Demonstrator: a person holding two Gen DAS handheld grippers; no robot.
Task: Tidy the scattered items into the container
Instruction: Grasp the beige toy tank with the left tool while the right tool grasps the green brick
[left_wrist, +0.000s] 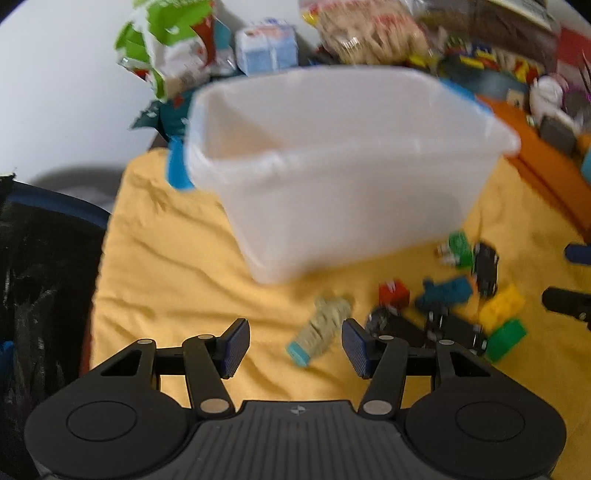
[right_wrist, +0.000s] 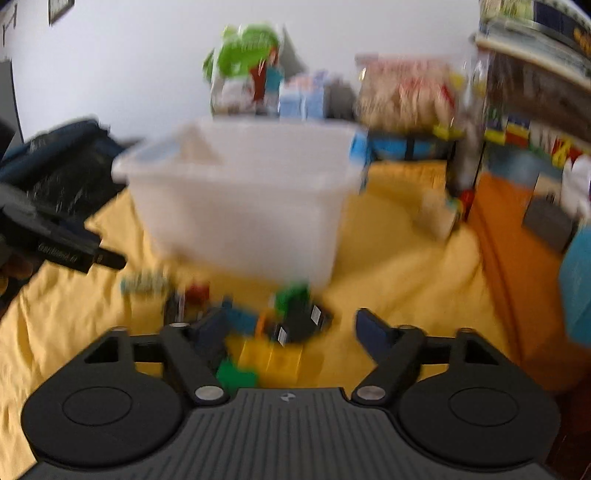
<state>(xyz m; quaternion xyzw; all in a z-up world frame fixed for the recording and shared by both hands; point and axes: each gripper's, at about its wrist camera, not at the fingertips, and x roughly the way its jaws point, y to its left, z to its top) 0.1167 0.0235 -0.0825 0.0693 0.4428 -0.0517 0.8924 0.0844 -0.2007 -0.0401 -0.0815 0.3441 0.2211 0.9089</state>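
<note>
The left tool (left_wrist: 294, 347) stands wide open and empty, low over the yellow cloth (left_wrist: 177, 266), with a small pale roll (left_wrist: 321, 328) capped in light blue lying just ahead between its pads and a little right of centre. That looks like the likeliest first pick: I would shift the tool slightly right to centre the roll, turn it so the pads close across the roll's short width, grip, then lift clear of the bin's (left_wrist: 332, 177) near wall before letting go inside. The bin, a white translucent tub, sits upright on the cloth just behind the roll and appears to hold nothing yet. Further right lies the heap of scattered items: a red block (left_wrist: 393, 291), a blue piece (left_wrist: 445, 291), black pieces, a yellow block (left_wrist: 504, 304) and green blocks (left_wrist: 506, 338), lying close together, some touching, so each should be taken from the heap's edge to avoid dragging neighbours. The right tool (right_wrist: 291, 332) is also wide open and empty, hanging right over that heap, with the yellow block (right_wrist: 269, 360) nearly between its pads. The left view shows the bin's inside and the roll plainly; the right view, far more blurred, hides the bin's floor but shows the left tool's body at its left edge, the heap close up, and an orange ledge (right_wrist: 513, 280) bordering the cloth on the right.
</note>
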